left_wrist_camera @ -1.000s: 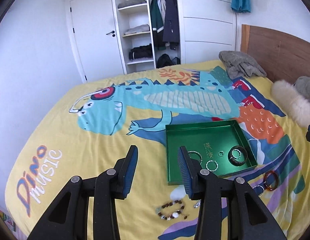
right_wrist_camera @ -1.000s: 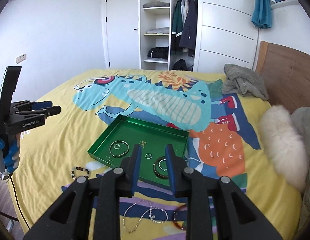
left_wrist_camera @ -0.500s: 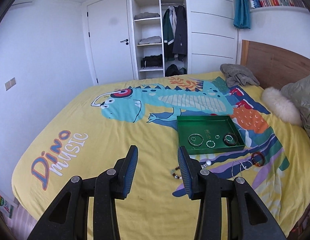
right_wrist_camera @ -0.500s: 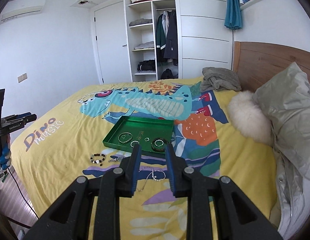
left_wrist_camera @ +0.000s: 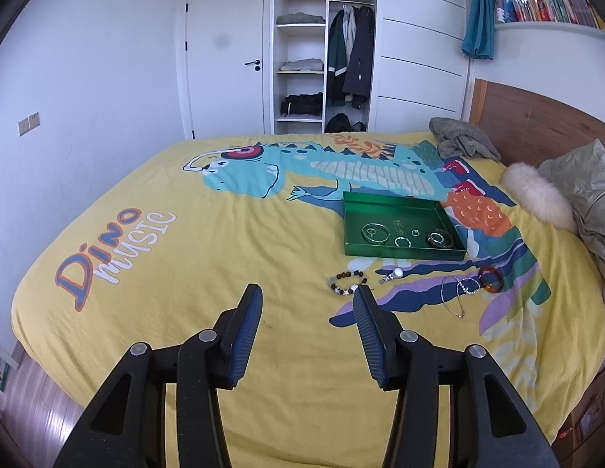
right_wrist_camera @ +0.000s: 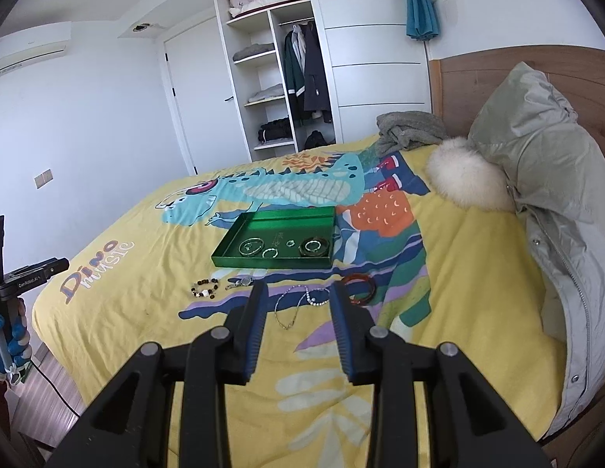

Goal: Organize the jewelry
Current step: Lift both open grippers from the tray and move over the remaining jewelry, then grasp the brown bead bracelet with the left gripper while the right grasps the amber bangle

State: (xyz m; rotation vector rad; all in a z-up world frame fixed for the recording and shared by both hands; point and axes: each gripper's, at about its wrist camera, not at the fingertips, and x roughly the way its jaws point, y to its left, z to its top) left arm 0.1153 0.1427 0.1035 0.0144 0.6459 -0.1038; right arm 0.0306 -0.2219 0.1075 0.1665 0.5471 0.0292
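A green tray [left_wrist_camera: 351, 214] [right_wrist_camera: 228, 257] lies on the yellow dinosaur bedspread and holds a silver bangle [left_wrist_camera: 375, 232], small rings [left_wrist_camera: 402, 241] and a dark bangle [left_wrist_camera: 440, 238]. In front of it on the bedspread lie a beaded bracelet [left_wrist_camera: 347, 282] [right_wrist_camera: 204, 288], a watch [left_wrist_camera: 392, 274] [right_wrist_camera: 240, 282], a thin chain necklace [left_wrist_camera: 458, 291] [right_wrist_camera: 298, 304] and an amber bangle [left_wrist_camera: 491, 279] [right_wrist_camera: 359, 288]. My left gripper [left_wrist_camera: 308, 296] is open and empty, held back above the bed's near side. My right gripper [right_wrist_camera: 298, 292] is open and empty, above the bed short of the necklace.
A white fur cushion [right_wrist_camera: 466, 183], a grey-green padded jacket [right_wrist_camera: 548, 179] and a grey garment [left_wrist_camera: 462, 138] lie toward the wooden headboard [left_wrist_camera: 536, 121]. An open wardrobe [left_wrist_camera: 322, 58] and a door [left_wrist_camera: 224, 62] stand beyond the bed. The left gripper's handle [right_wrist_camera: 13, 284] shows at the right view's left edge.
Both grippers have pulled back and up from the tray, so the whole bed shows. The right gripper's jaws have opened wider. The jewelry has not moved.
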